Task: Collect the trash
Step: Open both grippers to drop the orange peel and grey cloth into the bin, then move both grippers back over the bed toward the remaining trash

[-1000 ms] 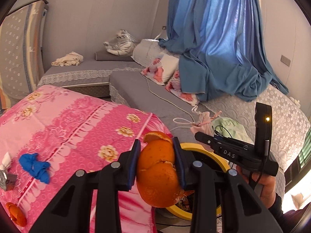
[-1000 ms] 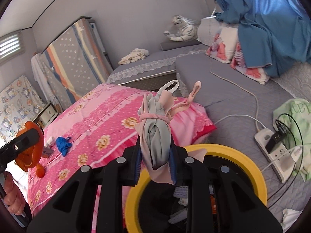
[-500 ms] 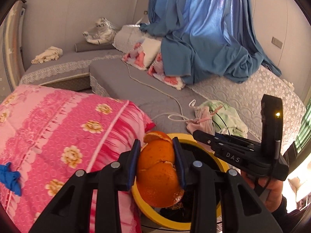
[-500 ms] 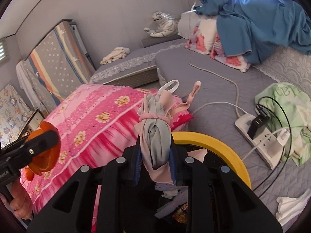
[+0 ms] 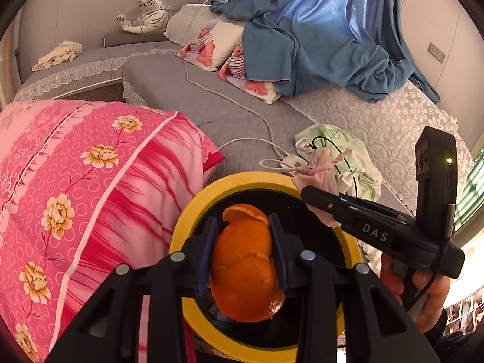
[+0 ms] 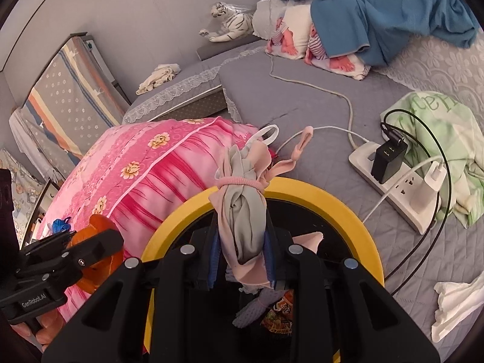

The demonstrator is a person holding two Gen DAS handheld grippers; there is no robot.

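While one orange peel [image 5: 245, 266] fills left jaws, right jaws ease open around one cloth bundle [image 6: 243, 220].

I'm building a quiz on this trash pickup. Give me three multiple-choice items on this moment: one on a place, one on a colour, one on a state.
1. Where is the orange peel?
A. on the pink quilt
B. between the left gripper's fingers, over the bin
C. on the power strip

2. What colour is the bin's rim?
A. yellow
B. blue
C. white

3. What is plugged into the power strip?
A. nothing
B. a black adapter only
C. a black adapter and a white one

Answers: 1 B, the peel sits between the pads above the bin's opening. 2 A, the ring is yellow in both views. 3 C, both adapters stand in the strip.
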